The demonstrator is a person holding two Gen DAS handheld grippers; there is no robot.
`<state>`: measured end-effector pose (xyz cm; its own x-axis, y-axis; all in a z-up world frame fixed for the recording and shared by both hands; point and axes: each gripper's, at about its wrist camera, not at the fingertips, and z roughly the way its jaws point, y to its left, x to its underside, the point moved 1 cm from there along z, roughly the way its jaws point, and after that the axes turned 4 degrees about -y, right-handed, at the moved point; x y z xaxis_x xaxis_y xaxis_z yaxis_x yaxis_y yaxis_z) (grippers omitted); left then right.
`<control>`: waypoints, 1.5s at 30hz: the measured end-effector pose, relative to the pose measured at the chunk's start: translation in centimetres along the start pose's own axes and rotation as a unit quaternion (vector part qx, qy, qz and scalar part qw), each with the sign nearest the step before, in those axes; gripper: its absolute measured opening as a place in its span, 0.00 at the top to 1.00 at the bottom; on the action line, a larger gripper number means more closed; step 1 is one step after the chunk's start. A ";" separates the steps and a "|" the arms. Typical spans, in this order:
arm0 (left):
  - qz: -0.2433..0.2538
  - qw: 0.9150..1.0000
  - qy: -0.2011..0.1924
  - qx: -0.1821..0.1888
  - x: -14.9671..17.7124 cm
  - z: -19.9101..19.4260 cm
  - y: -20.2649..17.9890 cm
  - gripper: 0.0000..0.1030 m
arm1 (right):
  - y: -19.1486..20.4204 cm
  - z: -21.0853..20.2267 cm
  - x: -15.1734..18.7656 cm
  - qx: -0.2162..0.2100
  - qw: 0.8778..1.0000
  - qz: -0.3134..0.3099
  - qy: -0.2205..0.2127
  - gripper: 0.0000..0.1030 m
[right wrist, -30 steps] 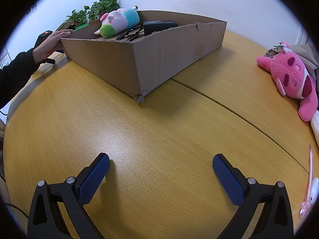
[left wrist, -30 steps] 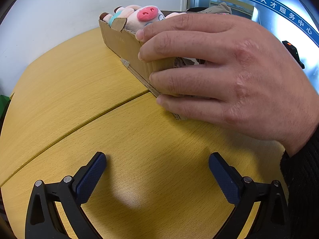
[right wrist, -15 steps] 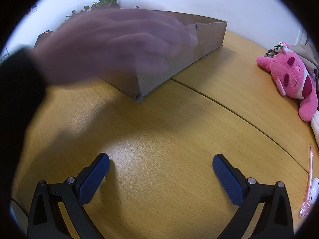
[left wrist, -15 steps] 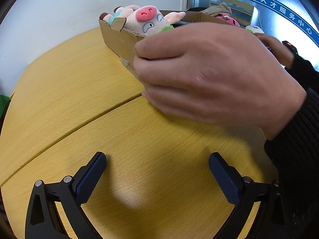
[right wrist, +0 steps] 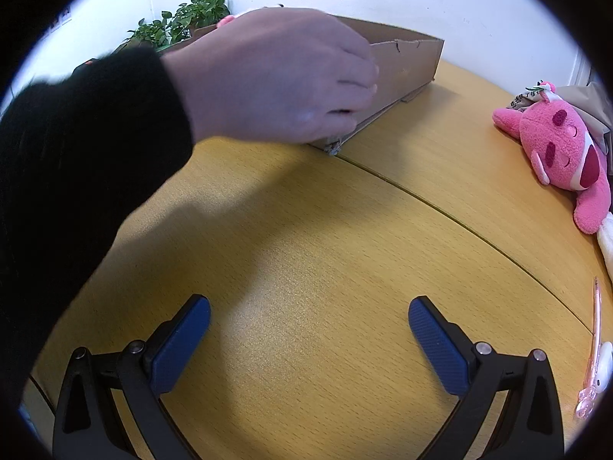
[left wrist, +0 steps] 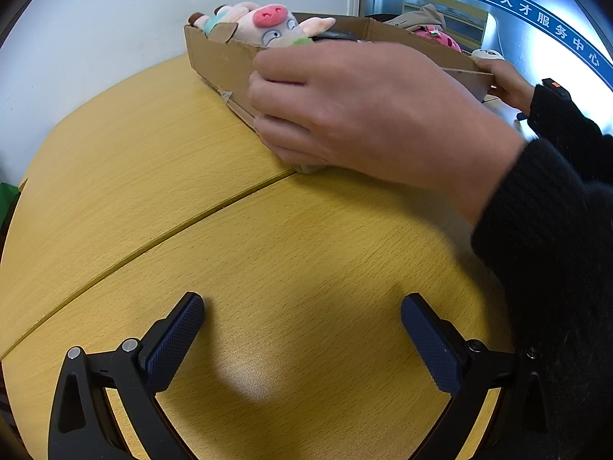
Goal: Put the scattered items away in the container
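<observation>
Both grippers rest low over the yellow wooden table (right wrist: pixel 345 268), the left gripper (left wrist: pixel 302 341) and right gripper (right wrist: pixel 309 345) each with blue-padded jaws spread wide and holding nothing. A bare hand (left wrist: pixel 364 115) in a black sleeve grips the near corner of the shallow brown cardboard box (right wrist: pixel 406 65); a second hand (left wrist: pixel 505 84) holds its far right edge. A pig plush toy (left wrist: pixel 272 27) already lies inside. The pink plush toy (right wrist: pixel 563 149) and a pink pen (right wrist: pixel 595 345) lie at the right, outside the box. If the hands shift the box, any planned drop point goes stale. The near hand also blocks a straight approach to the box.
</observation>
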<state>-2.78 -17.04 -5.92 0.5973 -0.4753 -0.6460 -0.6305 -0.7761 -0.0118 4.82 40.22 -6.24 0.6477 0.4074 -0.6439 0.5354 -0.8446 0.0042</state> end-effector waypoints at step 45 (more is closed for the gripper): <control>0.002 1.000 0.000 0.000 0.1 -0.1 -0.3 0.00 | -0.4 0.3 -0.3 0.002 1.000 0.000 0.000 0.00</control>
<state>-2.49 -16.91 -5.91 0.5951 -0.4780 -0.6460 -0.6328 -0.7743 -0.0100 4.21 40.33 -6.31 0.6475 0.4075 -0.6440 0.5330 -0.8461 0.0006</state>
